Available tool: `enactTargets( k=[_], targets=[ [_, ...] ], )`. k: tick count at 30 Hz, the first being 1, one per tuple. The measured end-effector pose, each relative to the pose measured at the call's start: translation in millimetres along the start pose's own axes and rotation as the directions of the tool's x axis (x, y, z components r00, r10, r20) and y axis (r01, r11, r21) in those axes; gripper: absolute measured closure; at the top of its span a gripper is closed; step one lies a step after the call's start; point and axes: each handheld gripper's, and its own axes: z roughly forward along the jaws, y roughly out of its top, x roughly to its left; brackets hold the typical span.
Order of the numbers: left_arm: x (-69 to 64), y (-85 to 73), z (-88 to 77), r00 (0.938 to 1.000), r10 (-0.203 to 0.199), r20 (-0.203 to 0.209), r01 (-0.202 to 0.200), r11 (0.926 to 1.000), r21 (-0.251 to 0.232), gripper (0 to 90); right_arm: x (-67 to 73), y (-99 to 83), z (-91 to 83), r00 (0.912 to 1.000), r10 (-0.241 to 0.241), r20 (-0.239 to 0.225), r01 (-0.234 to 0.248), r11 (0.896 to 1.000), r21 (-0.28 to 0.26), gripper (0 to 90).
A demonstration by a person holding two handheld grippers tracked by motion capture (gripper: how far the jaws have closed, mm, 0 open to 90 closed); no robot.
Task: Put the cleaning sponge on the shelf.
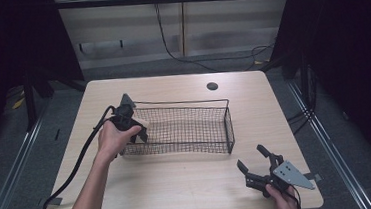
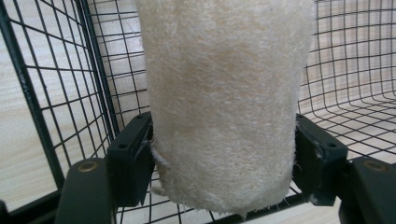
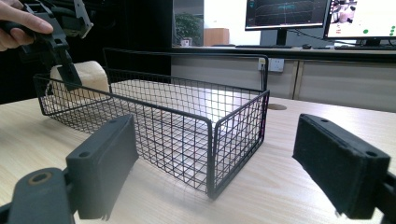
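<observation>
1. The left gripper (image 1: 137,128) is clenched on a cream sponge (image 2: 224,98), its jaws pressing the sponge's two sides near the lower end.
2. The sponge sits at the left end of the black wire basket (image 1: 225,126), inside the rim; whether it touches the basket floor cannot be told.
3. The right gripper (image 1: 252,165) rests near the table's (image 1: 180,185) front right corner, well apart from the basket, its jaws spread wide and holding nothing.
4. The sponge looks fibrous, light and soft. It should give under pressure, so a firm squeeze across its middle would likely hold better than a pinch at the frayed edge.
5. Its rough surface is unlikely to slip, though loose fibres may snag on the wire mesh.
</observation>
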Motion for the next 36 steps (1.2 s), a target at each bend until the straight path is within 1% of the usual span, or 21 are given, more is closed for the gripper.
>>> enactTargets(
  k=[1,4,8,11,12,16,19,21,22,24,25,28,31,34,36],
  targets=[
    [0.4,0.0,0.5,1.0000,0.005,0.002,-0.005,1.0000,0.006,31.6,0.0,0.0,0.0,1.0000,0.000,0.000,0.000,1.000,0.000,13.0],
    [0.2,-0.3,2.4,1.0000,0.000,-0.009,0.000,1.0000,0.004,31.6,-0.1,0.0,0.0,1.0000,0.000,-0.002,0.000,1.000,0.001,13.0],
    [-0.8,-0.1,5.5,0.9999,0.005,-0.015,-0.005,0.9998,0.019,31.6,0.0,0.0,0.0,1.0000,-0.001,-0.001,0.001,1.000,-0.001,13.0],
    [-0.9,0.5,8.0,0.9998,-0.003,-0.021,0.003,0.9998,0.019,31.6,0.0,0.0,0.0,1.0000,0.000,-0.001,0.000,1.000,0.000,13.0],
    [-0.3,1.0,7.9,0.9997,0.007,-0.021,-0.007,0.9997,0.024,31.5,0.0,0.0,0.0,1.0000,0.000,-0.001,0.000,1.000,0.000,13.0],
    [-2.2,1.2,9.0,0.9999,0.003,-0.012,-0.002,0.9996,0.030,31.5,0.0,0.0,0.0,1.0000,0.000,-0.001,0.000,1.000,0.001,13.0],
    [-2.0,1.2,10.3,0.9996,-0.002,-0.029,0.003,0.9996,0.027,31.5,0.0,0.0,0.1,1.0000,-0.002,-0.002,0.002,1.000,-0.002,13.0],
    [-2.1,1.5,10.9,0.9996,-0.002,-0.028,0.003,0.9995,0.033,31.4,-0.1,0.0,0.0,1.0000,-0.002,-0.002,0.002,1.000,-0.001,13.0],
    [-2.5,1.6,11.4,0.9997,-0.001,-0.024,0.002,0.9994,0.034,31.4,0.0,0.0,-0.1,1.0000,-0.001,-0.002,0.001,1.000,0.000,13.0],
    [-2.5,2.1,12.0,0.9995,0.016,-0.026,-0.015,0.9988,0.047,31.2,-0.1,0.0,0.0,1.0000,-0.002,-0.002,0.002,1.000,-0.001,13.0],
    [-3.1,2.1,13.2,0.9995,0.010,-0.029,-0.009,0.9990,0.044,31.1,0.0,0.0,0.1,1.0000,-0.002,-0.003,0.002,1.000,-0.002,13.0],
    [-3.4,2.3,15.4,0.9992,0.020,-0.035,-0.018,0.9982,0.057,31.0,-0.1,0.0,0.0,1.0000,-0.002,-0.004,0.002,1.000,-0.002,13.0],
    [-4.0,2.4,15.7,0.9993,0.015,-0.034,-0.013,0.9986,0.052,30.9,-0.1,0.0,0.0,1.0000,-0.001,-0.004,0.001,1.000,-0.002,13.0],
    [-5.0,2.8,16.5,0.9985,0.020,-0.050,-0.017,0.9978,0.064,30.8,0.0,-0.1,-0.1,1.0000,-0.001,-0.003,0.001,1.000,-0.001,13.0],
    [-5.4,2.9,16.5,0.9984,0.019,-0.054,-0.016,0.9983,0.056,30.4,0.0,-0.1,-0.1,1.0000,-0.001,-0.003,0.001,1.000,-0.001,13.0]
  ],
)
